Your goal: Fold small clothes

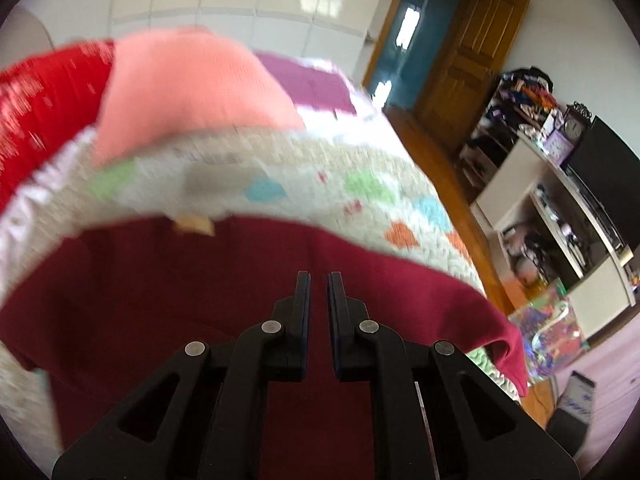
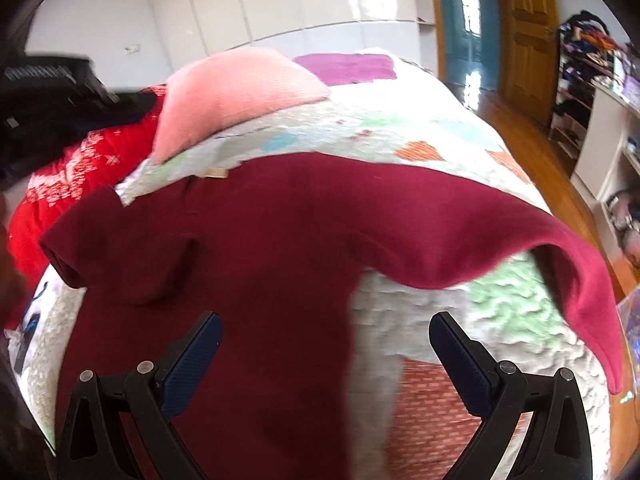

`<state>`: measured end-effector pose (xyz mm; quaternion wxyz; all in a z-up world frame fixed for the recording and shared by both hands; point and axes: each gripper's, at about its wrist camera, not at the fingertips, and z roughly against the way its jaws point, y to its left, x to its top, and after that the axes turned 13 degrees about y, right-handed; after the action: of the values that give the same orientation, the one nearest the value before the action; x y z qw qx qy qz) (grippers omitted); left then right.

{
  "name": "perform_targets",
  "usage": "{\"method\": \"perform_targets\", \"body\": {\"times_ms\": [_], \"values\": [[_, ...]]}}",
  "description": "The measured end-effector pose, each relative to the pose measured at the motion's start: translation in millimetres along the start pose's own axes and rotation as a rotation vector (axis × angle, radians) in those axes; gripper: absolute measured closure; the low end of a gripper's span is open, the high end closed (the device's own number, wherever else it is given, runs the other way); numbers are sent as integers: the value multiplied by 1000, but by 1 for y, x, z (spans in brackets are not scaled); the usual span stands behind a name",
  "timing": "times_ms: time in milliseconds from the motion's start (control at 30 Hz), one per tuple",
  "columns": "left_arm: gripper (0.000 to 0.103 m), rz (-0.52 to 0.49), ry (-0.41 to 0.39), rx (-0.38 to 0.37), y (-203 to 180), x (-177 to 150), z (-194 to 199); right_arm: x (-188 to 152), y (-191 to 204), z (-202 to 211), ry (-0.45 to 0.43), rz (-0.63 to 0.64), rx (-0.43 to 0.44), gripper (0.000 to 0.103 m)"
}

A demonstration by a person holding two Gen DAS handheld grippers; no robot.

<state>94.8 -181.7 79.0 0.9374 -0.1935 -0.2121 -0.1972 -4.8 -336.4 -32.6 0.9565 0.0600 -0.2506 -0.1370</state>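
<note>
A dark red long-sleeved top point(image 2: 280, 240) lies spread on the quilted bed point(image 2: 420, 136). Its right sleeve point(image 2: 520, 240) stretches out toward the bed's right edge, and its left sleeve point(image 2: 112, 248) is folded short. My right gripper point(image 2: 326, 344) is open wide, low over the top's body edge and the quilt. My left gripper point(image 1: 319, 292) hovers over the same top point(image 1: 180, 300) with its jaws nearly together and nothing seen between them. The left view is motion-blurred.
A pink garment point(image 2: 236, 92) and a bright red patterned garment point(image 2: 80, 172) lie at the back left of the bed. A purple patch point(image 2: 348, 66) is further back. A wooden floor point(image 2: 532, 140), a door point(image 2: 524, 32) and shelves point(image 1: 560, 200) stand to the right.
</note>
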Motion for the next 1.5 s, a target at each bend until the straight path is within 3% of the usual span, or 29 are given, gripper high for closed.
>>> {"method": "perform_targets", "body": {"times_ms": [133, 233, 367, 467, 600, 733, 833, 867, 900, 967, 1000, 1100, 1233, 1300, 1367, 1500], "values": [[95, -30, 46, -25, -10, -6, -30, 1, -21, -5, 18, -40, -15, 0], [85, -90, 69, -8, -16, -10, -25, 2, -30, -4, 25, -59, -5, 0], [56, -119, -2, 42, 2, -17, 21, 10, -18, 0, 9, -30, 44, 0], [42, -44, -53, 95, 41, -25, 51, 17, 8, 1, 7, 43, 122, 0], [42, 108, -121, 206, 112, -40, 89, 31, 51, -15, 27, 127, 189, 0], [42, 234, -137, 242, 167, -59, 105, 45, 87, -43, 93, 153, 240, 17], [42, 317, -131, 252, 198, -72, 107, 56, 111, -71, 152, 148, 284, 20], [42, 331, -128, 252, 204, -75, 107, 58, 119, -82, 179, 149, 294, 31], [42, 343, -122, 253, 211, -80, 106, 57, 127, -89, 192, 157, 286, 40], [42, 354, -119, 260, 218, -84, 107, 60, 142, -93, 136, 221, 178, 92], [42, 357, -120, 266, 222, -86, 107, 61, 147, -90, 122, 256, 156, 98], [42, 361, -129, 279, 229, -91, 108, 71, 138, -57, 48, 255, 210, 98], [42, 347, -96, 287, 232, -101, 94, 81, 114, 0, -144, 255, 69, 98], [42, 346, -52, 290, 232, -106, 79, 89, 93, 12, -184, 219, -7, 98], [42, 355, -20, 282, 231, -108, 70, 98, 73, 1, -151, 160, -21, 98], [42, 321, -14, 302, 224, -104, 62, 103, 50, -43, 21, 109, -111, 96]]}}
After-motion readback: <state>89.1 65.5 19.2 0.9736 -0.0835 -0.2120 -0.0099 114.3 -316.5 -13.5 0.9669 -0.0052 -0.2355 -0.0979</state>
